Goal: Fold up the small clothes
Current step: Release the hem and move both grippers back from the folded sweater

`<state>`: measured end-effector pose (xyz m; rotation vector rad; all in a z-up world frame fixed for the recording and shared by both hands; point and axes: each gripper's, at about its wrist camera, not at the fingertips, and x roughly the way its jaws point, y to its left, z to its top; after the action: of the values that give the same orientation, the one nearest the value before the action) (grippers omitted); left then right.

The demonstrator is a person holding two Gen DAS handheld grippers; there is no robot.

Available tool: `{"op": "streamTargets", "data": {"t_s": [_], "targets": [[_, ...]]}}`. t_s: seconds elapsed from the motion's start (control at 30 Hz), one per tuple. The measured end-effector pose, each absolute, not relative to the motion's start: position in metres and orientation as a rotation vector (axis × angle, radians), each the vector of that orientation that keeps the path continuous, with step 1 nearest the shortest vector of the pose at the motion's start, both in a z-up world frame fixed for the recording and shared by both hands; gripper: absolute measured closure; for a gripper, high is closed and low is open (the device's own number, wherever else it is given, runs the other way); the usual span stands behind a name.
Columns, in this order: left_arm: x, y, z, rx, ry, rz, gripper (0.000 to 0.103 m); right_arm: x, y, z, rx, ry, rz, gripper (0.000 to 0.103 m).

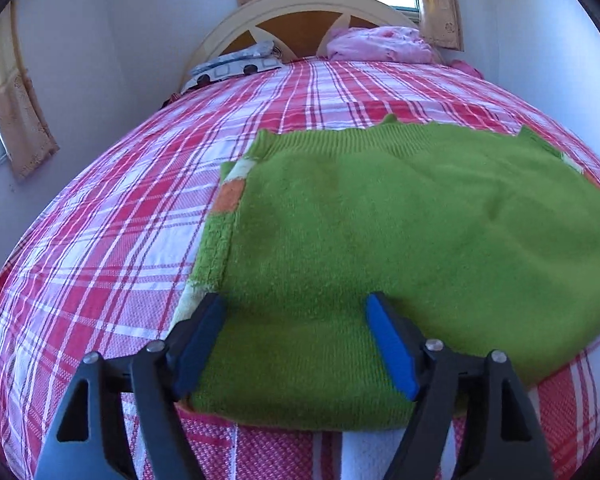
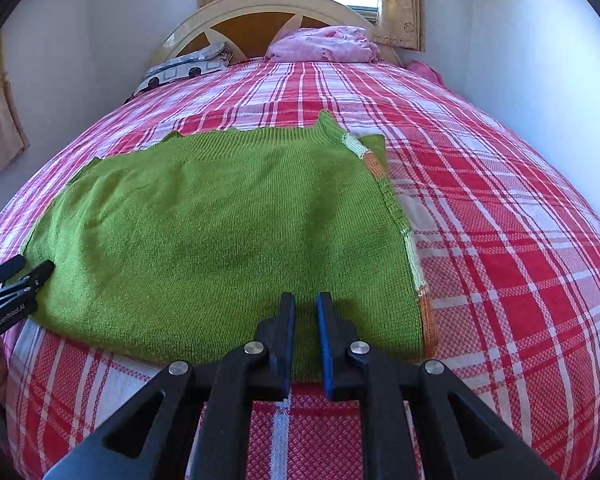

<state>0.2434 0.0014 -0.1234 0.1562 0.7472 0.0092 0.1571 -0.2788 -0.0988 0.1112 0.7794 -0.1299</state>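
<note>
Left gripper: jaws wide apart, straddling the near hem of the green knitted sweater; pads not pressing, nothing held. Right gripper: jaws drawn nearly together over the same hem, the knit showing in the narrow gap; whether they pinch it cannot be told. The sweater lies flat on the plaid bedsheet, running toward twelve o'clock, long axis nine to three. Each gripper sits near its own near corner.

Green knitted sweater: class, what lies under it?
The green knitted sweater lies on the red plaid bedspread. Its striped sleeves are partly tucked beneath; the covered bedspread cannot be seen.
</note>
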Motion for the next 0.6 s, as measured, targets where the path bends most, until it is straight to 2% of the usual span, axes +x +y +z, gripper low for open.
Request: {"op": "streamTargets", "data": {"t_s": [0.27,0.4,0.6], "targets": [[0.240,0.002,-0.125,0.141,0.734,0.007,0.023,0.136,-0.264,-0.077,0.132,0.726,-0.115,0.091],[0.240,0.003,-0.125,0.140,0.733,0.006,0.023,0.138,-0.248,-0.095,0.047,0.777,-0.126,0.091],[0.228,0.013,-0.118,0.074,0.763,0.017,0.019,0.135,-0.262,-0.099,0.137,0.765,-0.088,0.090]]}}
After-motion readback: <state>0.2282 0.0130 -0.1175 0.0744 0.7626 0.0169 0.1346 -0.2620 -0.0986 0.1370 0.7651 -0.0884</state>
